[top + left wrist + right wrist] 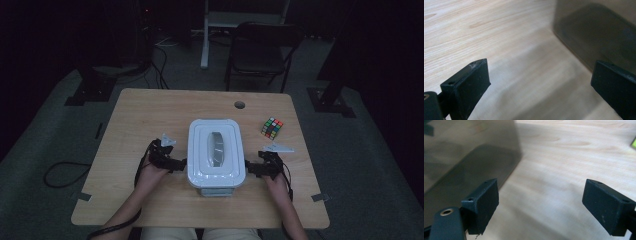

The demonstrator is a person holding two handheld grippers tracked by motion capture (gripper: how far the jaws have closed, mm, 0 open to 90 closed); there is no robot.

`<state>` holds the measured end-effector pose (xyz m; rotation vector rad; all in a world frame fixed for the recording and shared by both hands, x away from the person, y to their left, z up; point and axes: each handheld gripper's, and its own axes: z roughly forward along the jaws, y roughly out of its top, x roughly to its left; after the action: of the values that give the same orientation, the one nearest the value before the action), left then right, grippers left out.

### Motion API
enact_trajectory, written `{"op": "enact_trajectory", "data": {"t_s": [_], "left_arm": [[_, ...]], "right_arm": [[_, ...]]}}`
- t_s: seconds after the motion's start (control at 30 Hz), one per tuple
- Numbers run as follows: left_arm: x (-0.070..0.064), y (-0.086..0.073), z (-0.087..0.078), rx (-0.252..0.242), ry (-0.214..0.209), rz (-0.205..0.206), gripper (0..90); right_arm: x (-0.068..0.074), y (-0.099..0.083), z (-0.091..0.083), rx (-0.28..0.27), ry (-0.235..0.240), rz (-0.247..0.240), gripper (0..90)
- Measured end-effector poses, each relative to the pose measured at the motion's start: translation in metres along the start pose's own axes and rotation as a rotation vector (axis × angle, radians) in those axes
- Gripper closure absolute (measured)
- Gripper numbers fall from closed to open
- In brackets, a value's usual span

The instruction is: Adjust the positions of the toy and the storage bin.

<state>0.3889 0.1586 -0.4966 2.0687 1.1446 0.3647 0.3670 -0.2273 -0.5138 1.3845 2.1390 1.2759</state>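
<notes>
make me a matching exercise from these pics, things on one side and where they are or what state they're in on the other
Things:
1. left claw
2. right claw
3. puzzle cube
4. white box

Places or states:
A. far right part of the table, apart from the rest
B. open, at the box's right side
C. middle of the table, lid on
D. open, at the box's left side

Pairs: 1-D, 2-B, 3-A, 4-C

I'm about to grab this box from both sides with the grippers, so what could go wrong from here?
1. Both jaw pairs stand open beside the box, gripping nothing. The left gripper and right gripper sit at its smooth walls, so a squeeze may slip.
2. The lid may not be latched; lifting by it could leave the base behind.
3. A sideways push could slide the box toward the cube.
</notes>
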Motion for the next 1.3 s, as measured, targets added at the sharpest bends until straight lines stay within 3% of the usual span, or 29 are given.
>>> {"op": "enact_trajectory", "data": {"t_s": [0.07, 0.13, 0.4, 0.53, 0.67, 0.83, 1.0, 1.13, 1.3], "left_arm": [[0.005, 0.004, 0.002, 0.001, 0.002, -0.028, 2.6], [0.005, 0.009, 0.004, 0.0, 0.018, -0.007, 1.0], [0.001, 0.021, 0.015, -0.015, 0.019, 0.019, 0.4], [0.0, 0.023, 0.014, -0.008, 0.016, 0.028, 0.4], [-0.003, 0.022, 0.014, 0.003, 0.029, 0.057, 0.4], [-0.007, 0.022, 0.011, 0.021, 0.015, 0.052, 0.5], [-0.015, 0.02, 0.005, 0.017, 0.013, 0.08, 0.5], [-0.022, 0.017, 0.001, 0.015, 0.035, 0.105, 0.6], [-0.031, 0.011, -0.006, 0.029, 0.035, 0.135, 0.6]], "right_arm": [[-0.004, 0.005, 0.005, 0.009, 0.0, 0.021, 13.8], [-0.006, 0.01, 0.01, 0.027, 0.01, 0.039, 13.6], [-0.004, 0.024, 0.025, 0.015, 0.003, 0.027, 13.5], [0.001, 0.026, 0.027, 0.01, 0.046, 0.004, 13.8], [0.002, 0.025, 0.023, -0.005, 0.064, 0.015, 13.9], [0.004, 0.022, 0.017, 0.01, 0.082, -0.007, 15.6], [0.006, 0.02, 0.009, 0.011, 0.096, -0.019, 15.6], [0.01, 0.016, 0.002, 0.017, 0.108, -0.039, 15.7], [0.01, 0.01, -0.004, 0.024, 0.133, -0.031, 15.6]]}}
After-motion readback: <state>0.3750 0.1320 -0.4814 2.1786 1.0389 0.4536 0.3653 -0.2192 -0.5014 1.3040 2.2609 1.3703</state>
